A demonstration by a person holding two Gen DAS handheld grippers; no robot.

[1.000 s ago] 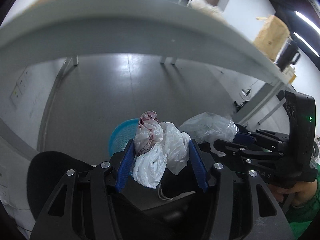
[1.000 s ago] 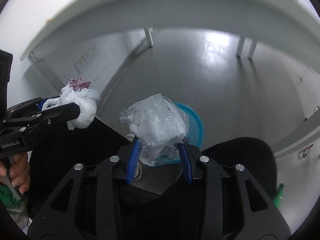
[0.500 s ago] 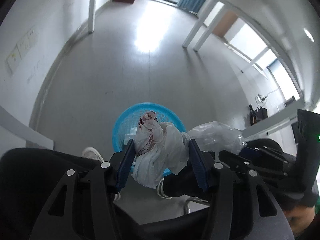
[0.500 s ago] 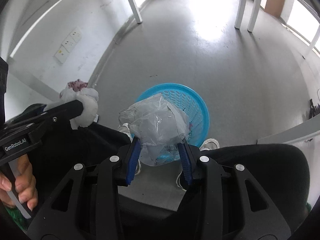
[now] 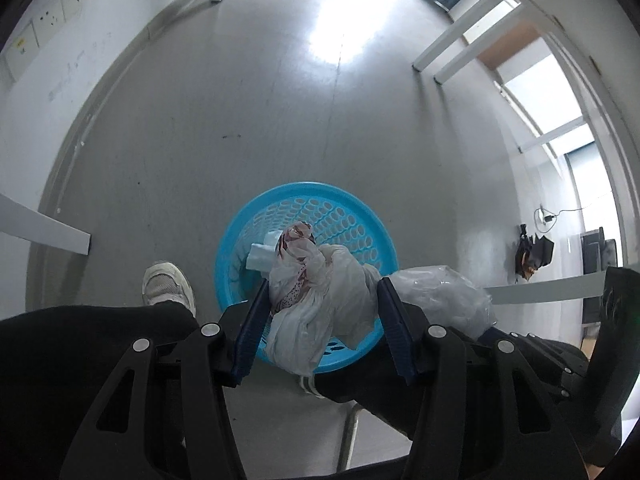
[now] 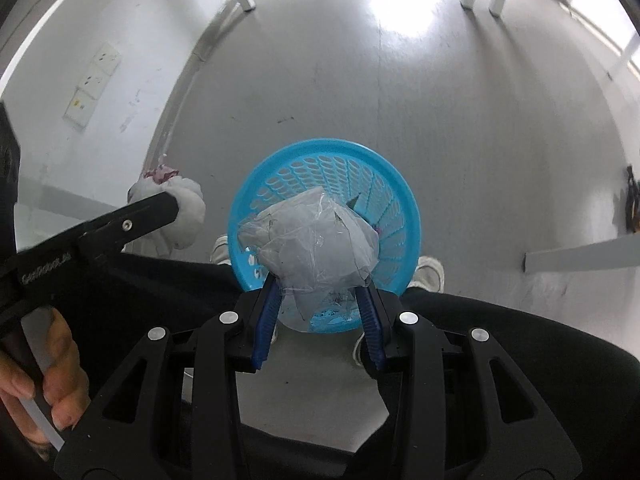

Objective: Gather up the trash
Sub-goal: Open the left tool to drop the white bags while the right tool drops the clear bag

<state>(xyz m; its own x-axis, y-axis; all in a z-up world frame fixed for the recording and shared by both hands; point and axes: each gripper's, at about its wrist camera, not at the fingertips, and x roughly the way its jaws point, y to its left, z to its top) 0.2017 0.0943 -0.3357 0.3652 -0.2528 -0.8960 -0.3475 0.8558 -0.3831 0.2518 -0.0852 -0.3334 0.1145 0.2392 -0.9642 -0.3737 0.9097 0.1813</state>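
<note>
the left gripper (image 5: 322, 312) points steeply down and pinches a crumpled white plastic bag (image 5: 320, 304) between its blue pads (image 5: 252, 332); a scrap with a reddish print (image 5: 296, 236) pokes from the top of the bundle; the bag sits in line with the blue perforated waste basket (image 5: 352, 208) on the grey floor (image 5: 260, 100), and a white folded piece (image 5: 260, 256) lies inside the basket near its rim; the right gripper (image 6: 318, 312) also points down and pinches a wad of clear plastic film (image 6: 312, 248) between its blue pads (image 6: 266, 320); that wad covers the near part of the same basket (image 6: 332, 160) in the right wrist view, with small scraps seen through the mesh at the bottom; in the right wrist view the left gripper (image 6: 160, 210) reaches in from the left with its white bag (image 6: 184, 216) beside the basket rim, and a bare hand (image 6: 44, 364) grips its handle at the lower left; in the left wrist view the clear film (image 5: 440, 300) shows to the right of the white bag, close beside it; black trouser legs (image 5: 80, 344) and white sneakers (image 5: 168, 288) of the seated person flank the basket; white table legs (image 5: 448, 40) stand farther off on the floor, and wall sockets (image 6: 94, 80) sit on the white wall at left.
</note>
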